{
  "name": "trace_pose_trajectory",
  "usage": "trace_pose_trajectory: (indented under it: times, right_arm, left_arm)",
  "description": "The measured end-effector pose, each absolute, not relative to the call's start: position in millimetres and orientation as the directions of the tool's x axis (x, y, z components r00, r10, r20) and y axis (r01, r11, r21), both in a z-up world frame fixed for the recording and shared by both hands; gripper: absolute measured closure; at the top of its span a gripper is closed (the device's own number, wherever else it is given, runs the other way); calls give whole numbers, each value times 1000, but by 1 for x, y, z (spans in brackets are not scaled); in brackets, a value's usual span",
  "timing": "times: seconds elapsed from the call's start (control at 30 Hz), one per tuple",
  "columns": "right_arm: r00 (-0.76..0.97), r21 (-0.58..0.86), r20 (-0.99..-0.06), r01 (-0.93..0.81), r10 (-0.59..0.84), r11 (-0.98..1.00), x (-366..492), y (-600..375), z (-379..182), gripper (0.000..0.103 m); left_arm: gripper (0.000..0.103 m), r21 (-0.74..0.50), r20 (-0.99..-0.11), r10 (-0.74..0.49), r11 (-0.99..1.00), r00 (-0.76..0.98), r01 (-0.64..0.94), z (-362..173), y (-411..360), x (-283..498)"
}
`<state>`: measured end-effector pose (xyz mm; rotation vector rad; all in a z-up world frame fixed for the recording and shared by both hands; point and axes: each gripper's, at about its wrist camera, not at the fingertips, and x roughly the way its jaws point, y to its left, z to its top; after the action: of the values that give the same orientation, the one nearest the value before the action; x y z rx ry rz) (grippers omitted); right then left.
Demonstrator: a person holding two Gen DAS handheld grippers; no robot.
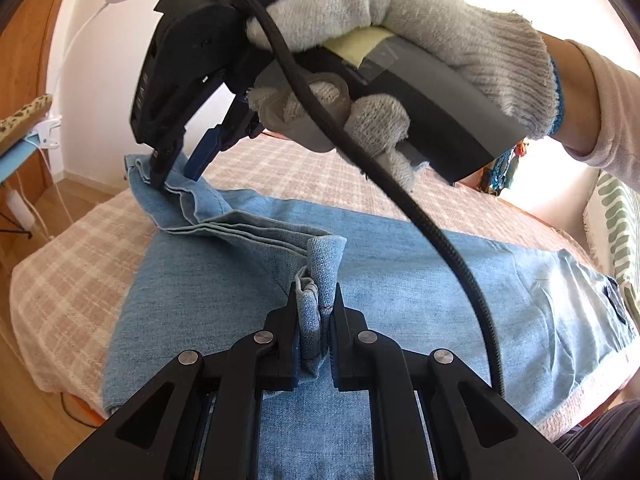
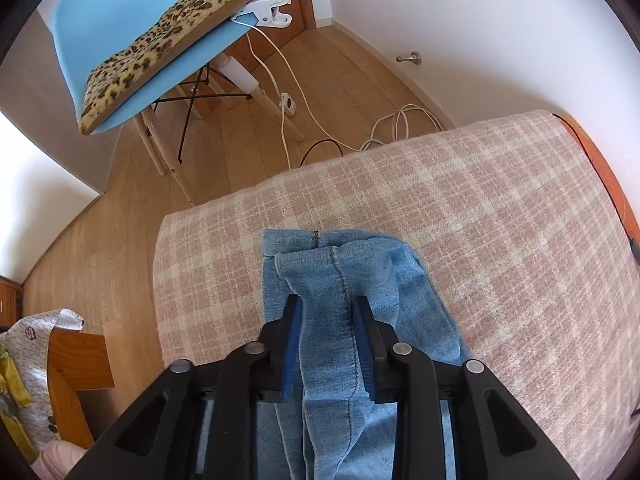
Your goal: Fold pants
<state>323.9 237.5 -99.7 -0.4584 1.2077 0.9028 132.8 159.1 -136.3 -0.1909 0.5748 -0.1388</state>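
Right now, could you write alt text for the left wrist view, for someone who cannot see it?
A hand-held gripper pinches a bunched fold of blue jeans spread on a checked bed cover. Beyond it, a gloved hand points a second gripper down at the jeans' hem.

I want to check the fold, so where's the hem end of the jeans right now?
The hem end sits in the right wrist view, centre, between the right gripper fingers above the checked bed cover, near its far edge.

Grey knit glove (image 1: 460, 36), blue cuff; black claw (image 1: 316, 316), blue pads.
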Motion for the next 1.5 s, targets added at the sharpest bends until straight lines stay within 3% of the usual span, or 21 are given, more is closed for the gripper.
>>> trace_pose_trajectory:
  times: [0.03,0.1,0.13,0.47,0.63,0.67,0.87,1.1,1.3,1.43,1.47,1.5]
  right_arm:
    - [81,147,-932,-804,352,577,321,239,-99,58]
    - [107,99,-940,-825,325,557,312,248,-99,41]
    - [127,66,-944,-833,305,549,308,252,-101,38]
    - [276,-215,-958,-869,76,446,271,304,-137,38]
    - [303,-260,-952,-866,35,427,271,307,-148,46]
    - [310,-265,-950,-860,33,437,274,306,-146,62]
    - [208,-22,-953,-774,221,633,318,259,-108,89]
    - [180,245,-881,-617,437,748,359,169,-74,103]
    - [173,442,-800,-477,574,759,378,89,-70,103]
    - [189,451,-798,-444,573,774,379,55,-81,99]
    - [178,448,-806,-439,564,779,375,51,-85,91]
    - [161,456,-810,-432,564,778,372,46,-88,66]
  left_arm:
    - [94,-213,-529,-183,974,829,79,-138,157,134]
    - [94,-190,-532,-173,978,829,82,-138,151,136]
    - [94,-180,-532,-168,980,830,83,-139,149,137]
    - [94,-155,-524,-147,985,839,76,-141,134,138]
    - [94,-146,-522,-139,987,842,72,-145,127,133]
    - [94,-149,-522,-140,986,841,72,-144,127,134]
    - [94,-146,-524,-143,986,840,77,-143,129,131]
    - [94,-131,-511,-160,985,845,108,-121,126,120]
    - [94,-140,-510,-194,980,838,142,-105,124,115]
    - [94,-82,-527,-197,980,827,181,-105,106,114]
    - [94,-86,-543,-204,979,814,187,-109,106,115]
    - [94,-102,-555,-211,977,805,186,-111,106,117]
